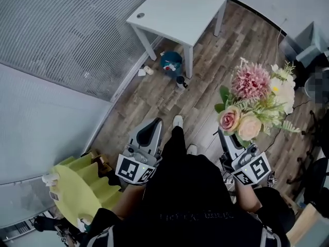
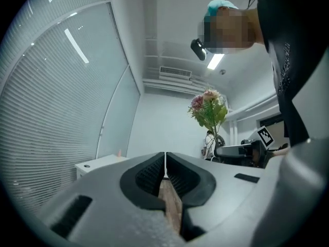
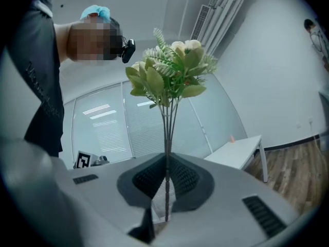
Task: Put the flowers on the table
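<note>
Carriage was in hand: right gripper [image 3: 165, 183] clamped the flowers [image 1: 257, 99] upright by their stems, well apart from the table [image 1: 180, 9], left gripper [image 2: 165, 173] closed on nothing; the next move likely required an approach and a steady set-down.

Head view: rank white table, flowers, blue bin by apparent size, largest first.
1. white table, cut off by the top edge.
2. flowers, not far behind; they are nearer the camera, which inflates them.
3. blue bin, clearly smallest.
</note>
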